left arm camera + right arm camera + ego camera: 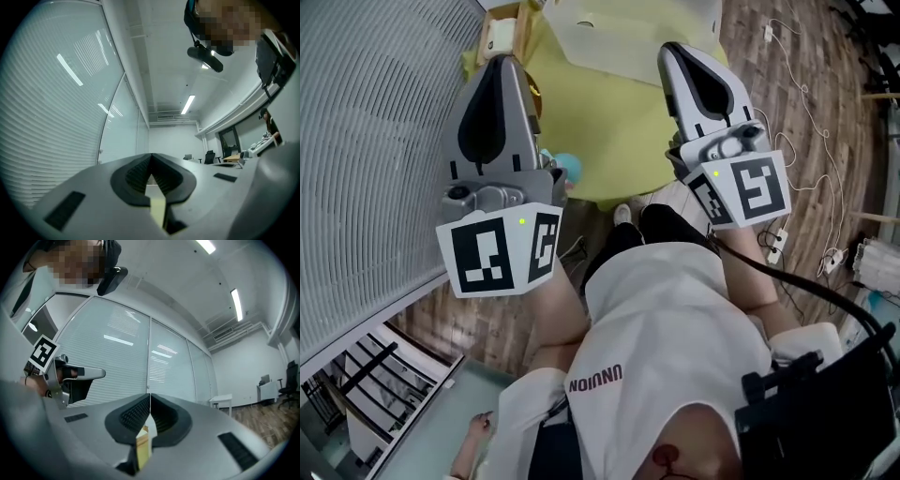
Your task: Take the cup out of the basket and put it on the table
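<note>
Beside the yellow table (600,136), cables (811,108) trail across the wooden floor (862,159).

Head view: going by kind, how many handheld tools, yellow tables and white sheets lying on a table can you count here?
tools: 2, the left tool and the right tool, both shut and empty
yellow table: 1
white sheet: 1, lying on that table
total: 4

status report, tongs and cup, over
Left tongs shut, empty. Right tongs shut, empty. Cup and basket not in sight. Yellow table ahead.
</note>
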{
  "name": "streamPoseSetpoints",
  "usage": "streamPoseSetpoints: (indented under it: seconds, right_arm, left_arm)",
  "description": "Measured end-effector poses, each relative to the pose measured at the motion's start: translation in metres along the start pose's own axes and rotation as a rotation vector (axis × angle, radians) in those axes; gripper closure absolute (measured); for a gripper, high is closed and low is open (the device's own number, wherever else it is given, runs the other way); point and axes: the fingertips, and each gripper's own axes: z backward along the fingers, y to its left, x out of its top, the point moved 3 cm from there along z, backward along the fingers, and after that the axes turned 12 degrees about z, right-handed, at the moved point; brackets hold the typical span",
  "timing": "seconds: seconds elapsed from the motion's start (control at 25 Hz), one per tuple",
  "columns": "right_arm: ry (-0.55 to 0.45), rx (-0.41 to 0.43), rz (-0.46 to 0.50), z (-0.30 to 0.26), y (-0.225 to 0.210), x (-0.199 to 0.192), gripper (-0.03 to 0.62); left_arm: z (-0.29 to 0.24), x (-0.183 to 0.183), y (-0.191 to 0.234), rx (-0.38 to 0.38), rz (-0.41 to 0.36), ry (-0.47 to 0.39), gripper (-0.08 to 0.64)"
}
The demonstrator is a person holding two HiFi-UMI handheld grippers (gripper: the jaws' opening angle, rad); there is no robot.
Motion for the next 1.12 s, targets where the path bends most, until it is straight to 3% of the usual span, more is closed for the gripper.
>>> streamPoseSetpoints:
  seconds: [0.24,0.52,0.88,1.12]
  right_arm:
    - [0.039,0.01,-0.011,-0.006,0.004,-0.017,0.572]
    - [0.025,0.057,-0.049,-0.039,-0.024,-0.027,0.572]
    - [0.015,0.233,-0.059,-0.111,-0.058,-0.037,0.571]
    - [0.022,0.388,-0.101,-0.164,-0.07,-0.05,0.571]
  left_arm:
    - [-0.005,-0.014,0.01,0.013,0.028,0.026,0.548]
    - [-0.042,-0.023,0.004,0.042,-0.021,0.058,0.548]
    - [-0.109,-0.027,0.002,0.039,-0.171,0.118,0.548]
    - [-0.146,-0.036,0.019,-0.012,-0.177,0.175,0.548]
